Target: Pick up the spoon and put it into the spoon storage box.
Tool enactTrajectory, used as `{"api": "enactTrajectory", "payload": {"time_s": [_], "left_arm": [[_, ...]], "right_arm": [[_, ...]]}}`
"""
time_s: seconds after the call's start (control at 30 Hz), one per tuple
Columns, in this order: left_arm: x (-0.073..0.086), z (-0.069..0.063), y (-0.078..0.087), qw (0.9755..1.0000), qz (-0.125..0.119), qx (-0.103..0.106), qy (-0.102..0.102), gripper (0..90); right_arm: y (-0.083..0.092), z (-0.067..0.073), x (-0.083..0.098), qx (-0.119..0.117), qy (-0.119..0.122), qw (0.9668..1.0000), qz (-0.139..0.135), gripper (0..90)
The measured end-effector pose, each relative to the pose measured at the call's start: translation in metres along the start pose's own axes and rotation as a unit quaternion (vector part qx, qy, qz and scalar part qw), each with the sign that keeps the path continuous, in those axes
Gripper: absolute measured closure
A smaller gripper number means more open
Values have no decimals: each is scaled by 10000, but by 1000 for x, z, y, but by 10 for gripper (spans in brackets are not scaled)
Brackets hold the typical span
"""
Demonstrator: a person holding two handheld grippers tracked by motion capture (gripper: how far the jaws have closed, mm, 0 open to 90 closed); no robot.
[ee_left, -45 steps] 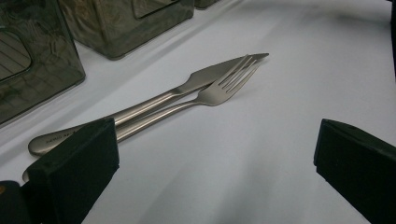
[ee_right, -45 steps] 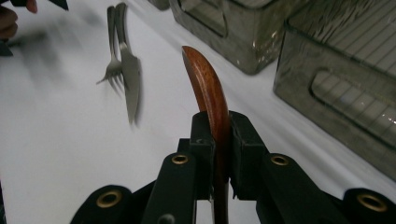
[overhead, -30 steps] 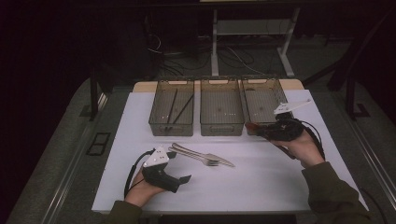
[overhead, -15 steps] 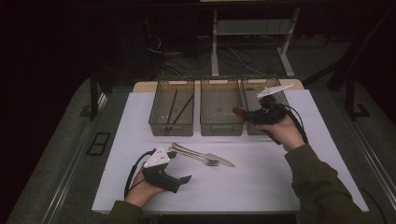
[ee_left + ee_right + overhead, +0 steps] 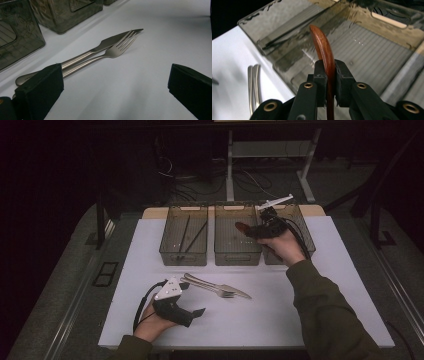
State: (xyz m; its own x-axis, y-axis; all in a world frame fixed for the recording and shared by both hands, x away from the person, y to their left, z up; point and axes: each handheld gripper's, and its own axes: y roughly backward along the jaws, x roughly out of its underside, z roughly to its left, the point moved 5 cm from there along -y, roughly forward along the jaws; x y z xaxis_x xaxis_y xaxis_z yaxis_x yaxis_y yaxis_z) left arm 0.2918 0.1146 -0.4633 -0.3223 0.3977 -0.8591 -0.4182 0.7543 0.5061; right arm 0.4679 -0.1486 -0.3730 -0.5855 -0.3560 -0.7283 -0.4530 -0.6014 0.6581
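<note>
Reddish-brown wood, a curved spoon-like utensil (image 5: 325, 47), stands clamped between the jaws of the right gripper (image 5: 329, 75). Its long axis runs straight out ahead of the jaws along their own line, the rounded tip arching up and forward; in the high view that tip (image 5: 242, 226) points toward the person's left, over the middle bin (image 5: 235, 254). What kind of utensil it is beyond its wooden end, I cannot tell, since the lower part is hidden behind the jaws.

Beneath and ahead of these jaws lies the ribbed floor of the smoky transparent middle bin, open and roomy, with its near wall just below the jaw tips. Beyond the tip sits the left bin (image 5: 184, 255), holding dark chopsticks (image 5: 186, 232) laid lengthwise. The right bin (image 5: 302, 227) is partly covered by the right hand (image 5: 286, 246).

The left gripper (image 5: 196, 312) rests low on the white worktop (image 5: 310, 285), jaws wide apart with nothing between them. Ahead of its jaws, slightly to their left side, a metal knife (image 5: 105, 45) and fork (image 5: 117, 48) lie side by side, touching, handles toward the gripper and tips pointing away. One handle end passes just behind the left jaw pad. To the right of these jaws the worktop is bare out to its edge.
</note>
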Motion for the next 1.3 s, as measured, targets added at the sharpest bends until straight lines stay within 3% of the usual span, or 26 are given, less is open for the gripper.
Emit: {"api": "enactTrajectory", "payload": {"time_s": [0.4,0.7,1.3], "left_arm": [[-1,-1,0,10000,-13,16,-82,0],[-2,-3,-1,9999,-29,40,-123,0],[-2,-4,-1,9998,15,57,-196,0]], "right_arm": [[-36,7,-35,99,-13,9999,58,799],[-59,7,-46,74,32,9999,127,799],[-87,3,-30,73,85,9996,251,798]]}}
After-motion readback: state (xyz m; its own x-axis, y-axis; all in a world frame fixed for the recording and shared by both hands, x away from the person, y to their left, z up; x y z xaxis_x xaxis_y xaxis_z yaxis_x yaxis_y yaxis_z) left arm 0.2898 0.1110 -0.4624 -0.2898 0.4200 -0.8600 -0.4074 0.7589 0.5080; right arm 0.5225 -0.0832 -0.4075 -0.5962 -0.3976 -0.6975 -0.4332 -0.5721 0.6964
